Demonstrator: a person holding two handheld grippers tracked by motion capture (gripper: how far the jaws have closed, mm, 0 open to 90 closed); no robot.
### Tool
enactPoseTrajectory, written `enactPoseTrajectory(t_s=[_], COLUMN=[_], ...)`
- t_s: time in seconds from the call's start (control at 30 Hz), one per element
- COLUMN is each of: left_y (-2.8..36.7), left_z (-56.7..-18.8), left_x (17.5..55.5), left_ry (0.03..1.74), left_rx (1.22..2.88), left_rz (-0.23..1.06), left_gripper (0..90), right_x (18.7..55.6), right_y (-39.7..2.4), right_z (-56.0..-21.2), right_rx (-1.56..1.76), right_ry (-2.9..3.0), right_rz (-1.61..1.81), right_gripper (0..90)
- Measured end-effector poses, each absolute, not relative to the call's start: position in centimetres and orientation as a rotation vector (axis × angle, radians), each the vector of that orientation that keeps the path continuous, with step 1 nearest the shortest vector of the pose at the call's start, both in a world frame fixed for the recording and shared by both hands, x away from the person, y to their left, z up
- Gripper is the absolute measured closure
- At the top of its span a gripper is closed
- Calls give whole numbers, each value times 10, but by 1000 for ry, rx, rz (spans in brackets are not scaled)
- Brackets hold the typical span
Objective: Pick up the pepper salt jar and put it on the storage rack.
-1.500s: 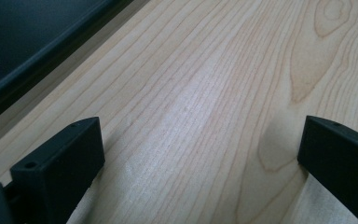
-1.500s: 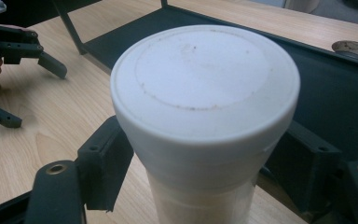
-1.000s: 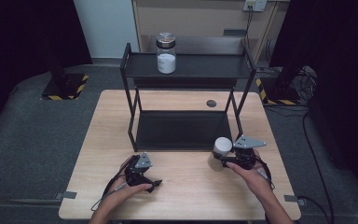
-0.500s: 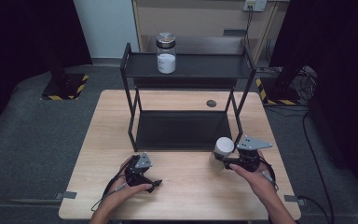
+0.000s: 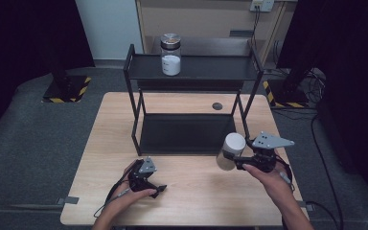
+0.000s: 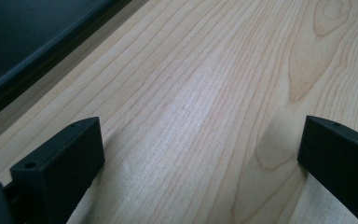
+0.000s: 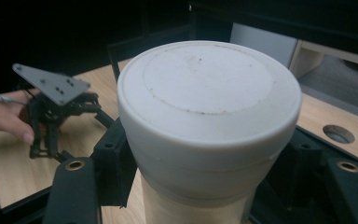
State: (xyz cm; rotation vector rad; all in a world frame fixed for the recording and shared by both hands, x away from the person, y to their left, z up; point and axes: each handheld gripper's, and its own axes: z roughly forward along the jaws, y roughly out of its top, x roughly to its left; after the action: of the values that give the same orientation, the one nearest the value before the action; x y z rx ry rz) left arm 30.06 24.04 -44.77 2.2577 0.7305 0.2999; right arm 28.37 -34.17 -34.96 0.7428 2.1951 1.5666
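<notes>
A cream canister with a white lid (image 5: 231,149) hangs above the table's right front, just ahead of the black rack. My right gripper (image 5: 235,163) is shut on its body below the lid, and a hand holds the gripper from the bottom right. In the right gripper view the white lid (image 7: 209,100) stands between my black jaws, the right gripper (image 7: 200,189) clamped on both sides. My left gripper (image 5: 158,189) rests on the table at the front left, open. In the left gripper view the left gripper (image 6: 200,154) has bare wood between its jaws.
A black two-level rack (image 5: 194,68) stands at the back of the wooden table (image 5: 196,196). A glass jar with white powder (image 5: 170,54) sits on its top shelf. A round cable hole (image 5: 216,106) lies behind the rack's lower tray. Dark floor surrounds the table.
My right gripper has risen with the canister and drifted slightly right. The left gripper and hand have stayed where they were.
</notes>
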Motion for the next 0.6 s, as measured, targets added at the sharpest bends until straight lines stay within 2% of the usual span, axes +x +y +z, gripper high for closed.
enactPoseTrajectory(t_s=[0.6], left_y=[240], left_z=[-448], left_x=[300], left_ry=[732], left_rx=[2258], left_rz=[300], left_gripper=[0], right_x=[290], right_y=[-355], right_z=[-316], right_rx=[728], right_ry=[2132], right_rz=[1668], right_gripper=[357])
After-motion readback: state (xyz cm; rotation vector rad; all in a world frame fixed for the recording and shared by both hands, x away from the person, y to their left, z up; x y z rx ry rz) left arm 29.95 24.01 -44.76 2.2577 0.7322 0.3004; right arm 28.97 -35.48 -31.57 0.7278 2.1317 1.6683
